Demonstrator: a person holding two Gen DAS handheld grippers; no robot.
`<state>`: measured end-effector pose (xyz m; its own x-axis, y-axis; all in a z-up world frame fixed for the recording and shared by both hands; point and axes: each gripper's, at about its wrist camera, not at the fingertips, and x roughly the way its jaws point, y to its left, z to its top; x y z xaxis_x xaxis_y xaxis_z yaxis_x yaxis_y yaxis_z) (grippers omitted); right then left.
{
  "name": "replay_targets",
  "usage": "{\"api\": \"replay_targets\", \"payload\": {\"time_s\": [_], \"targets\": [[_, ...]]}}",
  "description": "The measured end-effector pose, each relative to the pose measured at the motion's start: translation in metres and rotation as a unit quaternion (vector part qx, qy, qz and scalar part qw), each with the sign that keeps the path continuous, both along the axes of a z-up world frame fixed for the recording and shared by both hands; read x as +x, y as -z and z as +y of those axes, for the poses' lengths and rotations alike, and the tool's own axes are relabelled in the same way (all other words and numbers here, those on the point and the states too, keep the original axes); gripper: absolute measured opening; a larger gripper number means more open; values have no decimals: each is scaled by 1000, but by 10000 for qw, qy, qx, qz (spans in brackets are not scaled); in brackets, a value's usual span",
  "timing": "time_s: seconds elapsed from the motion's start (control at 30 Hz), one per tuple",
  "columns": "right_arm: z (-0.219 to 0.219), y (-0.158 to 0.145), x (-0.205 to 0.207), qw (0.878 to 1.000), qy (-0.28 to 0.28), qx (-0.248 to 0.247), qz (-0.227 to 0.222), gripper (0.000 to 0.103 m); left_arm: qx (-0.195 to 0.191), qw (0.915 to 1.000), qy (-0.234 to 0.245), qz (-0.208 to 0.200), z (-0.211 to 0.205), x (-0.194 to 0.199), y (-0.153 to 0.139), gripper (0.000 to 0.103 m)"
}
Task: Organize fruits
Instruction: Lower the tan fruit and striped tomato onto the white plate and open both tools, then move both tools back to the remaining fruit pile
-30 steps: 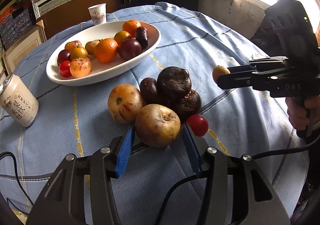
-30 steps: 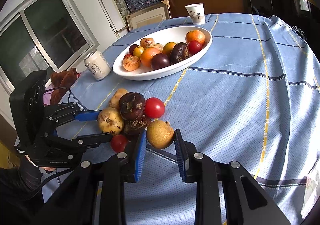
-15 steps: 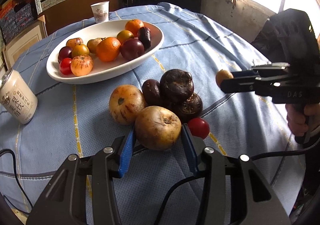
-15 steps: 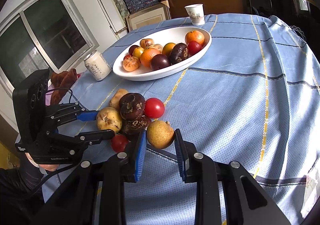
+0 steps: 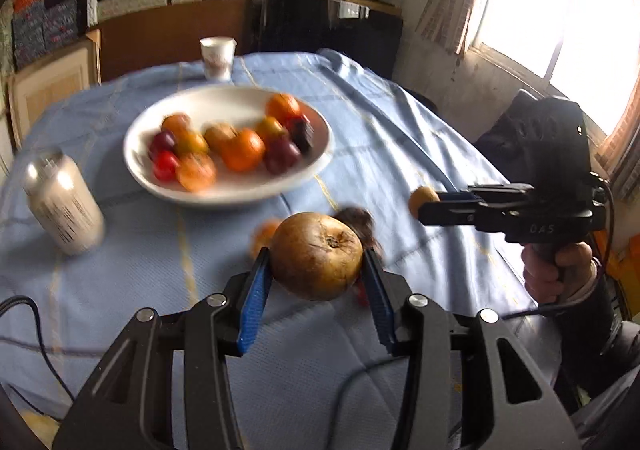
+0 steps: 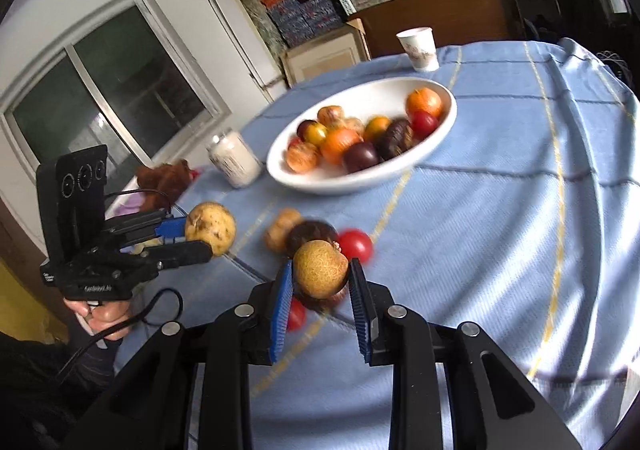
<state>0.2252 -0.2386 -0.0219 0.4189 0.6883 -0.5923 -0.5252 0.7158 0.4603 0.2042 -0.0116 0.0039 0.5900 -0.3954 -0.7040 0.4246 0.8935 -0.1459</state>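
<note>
Left claw (image 5: 317,278) clamped on big brown russet fruit (image 5: 317,256), blue pads (image 5: 253,308) pressed to both sides, fruit held above bench (image 5: 400,153). Right claw (image 6: 320,286) clamped on smaller yellow-brown round fruit (image 6: 321,269), also held above cloth, pads (image 6: 280,308) tight against it. Seen from right wrist view too: left claw at left edge with pale russet fruit between its tips. Seen from left wrist view: right claw (image 5: 430,203) at right, small tan fruit (image 5: 422,198) at its tip, person's hand (image 5: 558,270) on grip. Left over on blue cloth below claws: dark mangosteen-like fruit (image 6: 310,234), red tomato (image 6: 356,245), tan fruit (image 6: 282,232), second small red tomato (image 6: 296,314) partly hidden behind right claw pad. White oval bowl (image 6: 400,173) further back on bench, filled with oranges, dark plums, red and yellow small fruit. White can (image 6: 234,159) just left of bowl, paper cup (image 6: 418,48) beyond bowl near far edge. Background blurred in both views, small details unreadable.
</note>
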Motion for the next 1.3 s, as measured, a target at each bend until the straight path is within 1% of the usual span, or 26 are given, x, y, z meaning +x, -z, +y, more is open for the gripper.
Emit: {"api": "replay_targets", "payload": {"time_s": [0.03,0.1,0.13,0.23,0.3,0.37,0.47,0.53,0.6,0.63,0.67,0.7,0.73,0.77,0.8,0.83,0.87,0.97,1.03,1.07,1.13,1.2,1.23,1.27,1.3], "targets": [[3,-6,5,10000,26,-28,-46,28,64,9999,-65,-62,2,6,-6,45],[16,-20,22,9994,105,-147,-280,28,137,9993,-290,-169,9,30,-18,45],[20,-23,28,9993,136,-147,-309,28,109,9990,-404,-169,12,43,-22,45],[40,-29,68,9985,401,-217,-302,28,-96,9978,-661,-22,21,89,-28,45],[50,-28,88,9978,508,-283,-328,28,-88,9959,-899,54,25,121,-25,45],[59,-23,113,9974,600,-304,-245,28,-25,9943,-1055,144,27,145,-20,45],[67,-15,136,9972,662,-332,-142,28,89,9920,-1220,308,28,171,-8,45],[73,-10,146,9971,646,-394,-112,28,104,9910,-1273,405,28,181,0,45],[78,-5,154,9970,618,-452,-67,32,179,9893,-1348,535,26,190,7,45],[79,-6,154,9969,634,-470,-71,37,187,9885,-1379,588,27,191,10,47],[79,-7,153,9966,658,-481,-93,43,128,9887,-1378,582,28,190,9,57],[78,-10,150,9965,678,-461,-142,44,100,9888,-1392,520,28,186,7,62],[76,-15,143,9967,661,-426,-219,44,97,9891,-1410,424,29,181,2,70],[74,-18,136,9968,635,-404,-275,48,123,9893,-1422,298,29,172,-4,79],[72,-23,127,9967,617,-383,-356,56,187,9890,-1465,60,31,158,-15,84],[68,-26,117,9965,616,-367,-441,60,215,9883,-1509,-76,31,148,-20,92],[64,-31,103,9960,613,-354,-551,64,237,9873,-1558,-217,33,135,-26,95],[53,-35,66,9946,534,-395,-803,65,244,9854,-1605,-513,37,88,-38,96],[49,-33,48,9936,478,-461,-914,65,194,9844,-1635,-616,41,64,-38,98],[48,-29,36,9919,418,-577,-1056,65,183,9841,-1643,-646,42,54,-36,98],[50,-20,22,9883,363,-875,-1196,65,160,9830,-1687,-709,44,35,-25,98],[52,-11,14,9867,260,-1066,-1202,65,170,9825,-1702,-739,44,22,-9,98],[52,-8,10,9865,219,-1109,-1186,65,227,9825,-1714,-699,42,21,-3,98],[54,-3,7,9861,160,-1204,-1131,65,370,9820,-1759,-580,40,20,4,98],[55,0,4,9857,127,-1256,-1114,65,391,9820,-1763,-548,39,19,6,98]]}}
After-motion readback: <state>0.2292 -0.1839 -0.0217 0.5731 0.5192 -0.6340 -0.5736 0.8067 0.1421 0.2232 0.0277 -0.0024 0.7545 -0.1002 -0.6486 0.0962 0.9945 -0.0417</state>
